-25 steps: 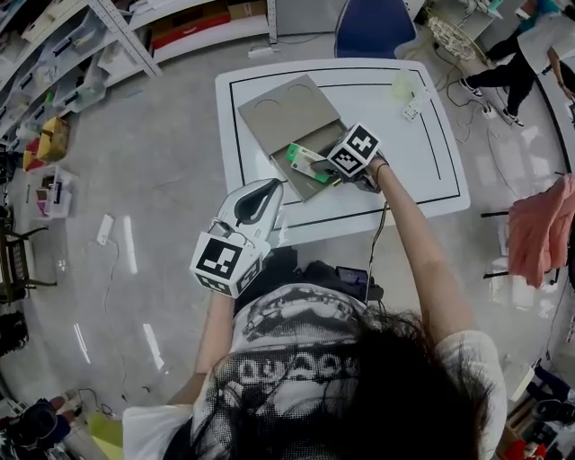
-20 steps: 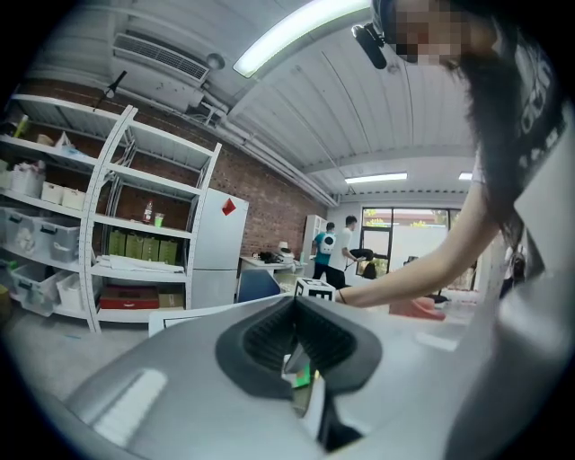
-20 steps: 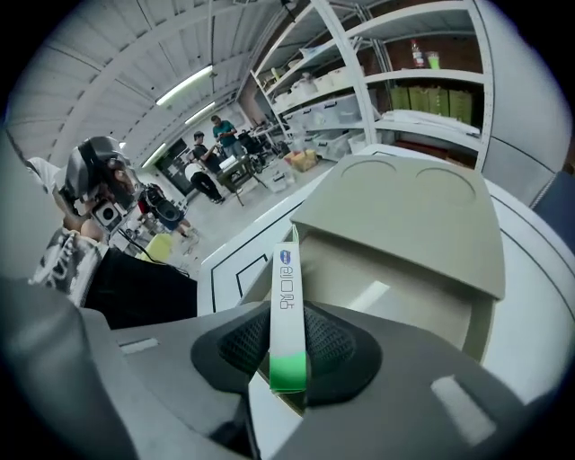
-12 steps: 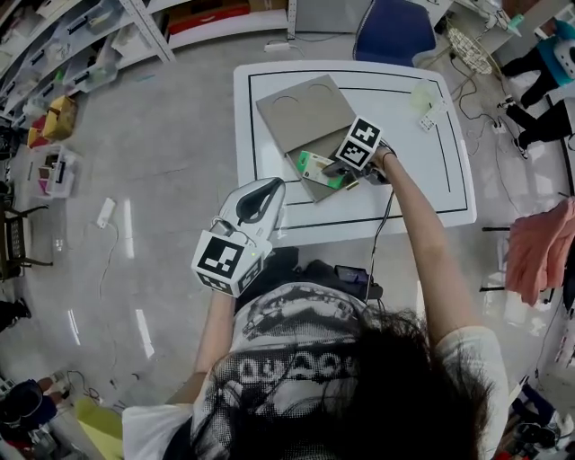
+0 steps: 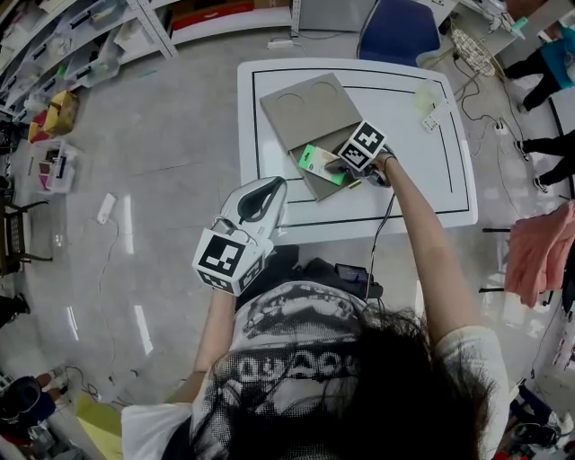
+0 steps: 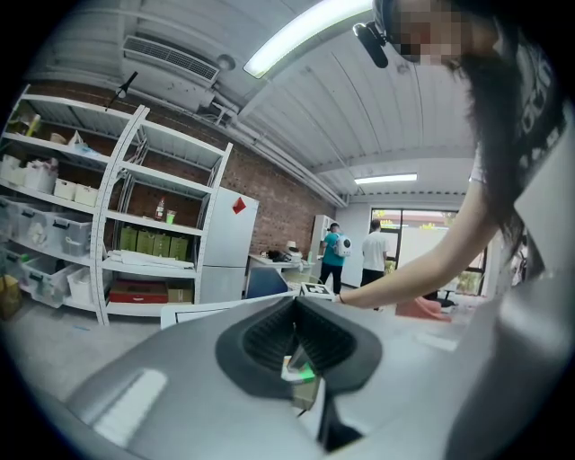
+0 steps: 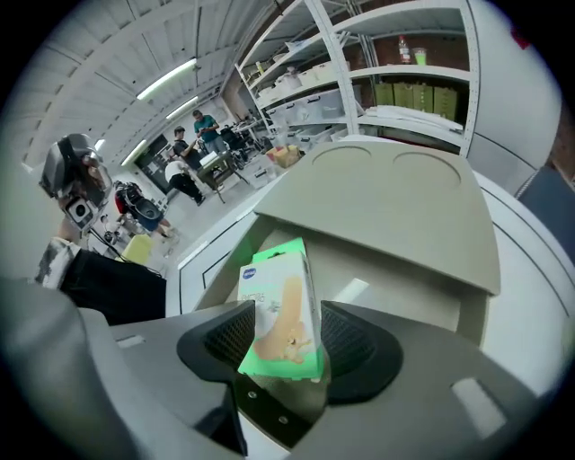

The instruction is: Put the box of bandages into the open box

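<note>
Seen from above, the person's dark hair and printed shirt fill the bottom of the frame. Just above them, left of centre, the left gripper (image 5: 266, 189) hangs off the near edge of the table, over the floor. Its own view shows its pads pressed together with nothing between them.

From the lower right an arm reaches up toward the centre, ending in the right gripper (image 5: 337, 167), which tilts down over the white table (image 5: 422, 180). Its jaws have just been opening and now stand spread. The green and white box of bandages (image 5: 322, 162) stands between them, with a gap visible at its left side. The box of bandages lies inside the open box (image 5: 325, 187), a cardboard carton whose raised lid leans away toward the upper left.

Beyond the table, a blue chair (image 5: 400, 27) sits at the top edge. Metal shelves (image 5: 81, 45) fill the upper left corner.
</note>
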Available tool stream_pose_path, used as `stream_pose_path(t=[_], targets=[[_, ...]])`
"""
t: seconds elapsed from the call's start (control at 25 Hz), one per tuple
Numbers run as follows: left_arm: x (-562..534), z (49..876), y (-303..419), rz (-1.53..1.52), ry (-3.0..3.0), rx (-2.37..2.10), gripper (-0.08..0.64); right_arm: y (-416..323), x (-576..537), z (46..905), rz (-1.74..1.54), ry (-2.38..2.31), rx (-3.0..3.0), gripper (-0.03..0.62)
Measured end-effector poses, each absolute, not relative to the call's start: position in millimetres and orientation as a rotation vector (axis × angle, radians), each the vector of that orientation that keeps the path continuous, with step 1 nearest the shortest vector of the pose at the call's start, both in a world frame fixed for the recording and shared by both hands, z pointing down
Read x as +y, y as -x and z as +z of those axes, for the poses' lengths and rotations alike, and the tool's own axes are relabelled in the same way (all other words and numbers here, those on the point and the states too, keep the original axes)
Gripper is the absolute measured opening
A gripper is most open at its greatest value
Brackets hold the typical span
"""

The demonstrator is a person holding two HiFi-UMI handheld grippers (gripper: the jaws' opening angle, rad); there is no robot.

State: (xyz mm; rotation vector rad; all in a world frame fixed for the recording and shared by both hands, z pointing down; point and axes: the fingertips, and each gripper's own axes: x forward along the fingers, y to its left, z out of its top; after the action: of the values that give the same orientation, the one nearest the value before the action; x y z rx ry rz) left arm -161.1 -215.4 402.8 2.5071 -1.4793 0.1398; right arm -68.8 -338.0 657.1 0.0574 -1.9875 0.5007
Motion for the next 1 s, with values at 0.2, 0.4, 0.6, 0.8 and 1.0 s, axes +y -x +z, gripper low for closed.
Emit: stream_pose_path(t=[0.2, 0.4, 0.6, 0.8, 1.0], targets=[[-215, 401, 160, 0.137, -2.511, -1.471, 0.000, 64, -344, 659, 0.484, -0.141, -2.006, 0.247], [-212, 401, 157, 0.133, -2.517, -1.463, 0.000, 65, -338, 650, 0.497, -0.170, -2.065, 0.245], [-210, 401, 154, 0.133, -2.523, -1.449, 0.000, 69, -332, 625, 0.478, -0.208, -2.161, 0.235], [-210, 400, 145, 0.137, -2.533, -1.433, 0.000, 71, -326, 578, 0.482, -0.301, -2.328, 0.213], [-208, 397, 137, 0.146, -2.543, -1.417, 0.000, 67, -311, 527, 0.533, -0.437, -2.529, 0.179]])
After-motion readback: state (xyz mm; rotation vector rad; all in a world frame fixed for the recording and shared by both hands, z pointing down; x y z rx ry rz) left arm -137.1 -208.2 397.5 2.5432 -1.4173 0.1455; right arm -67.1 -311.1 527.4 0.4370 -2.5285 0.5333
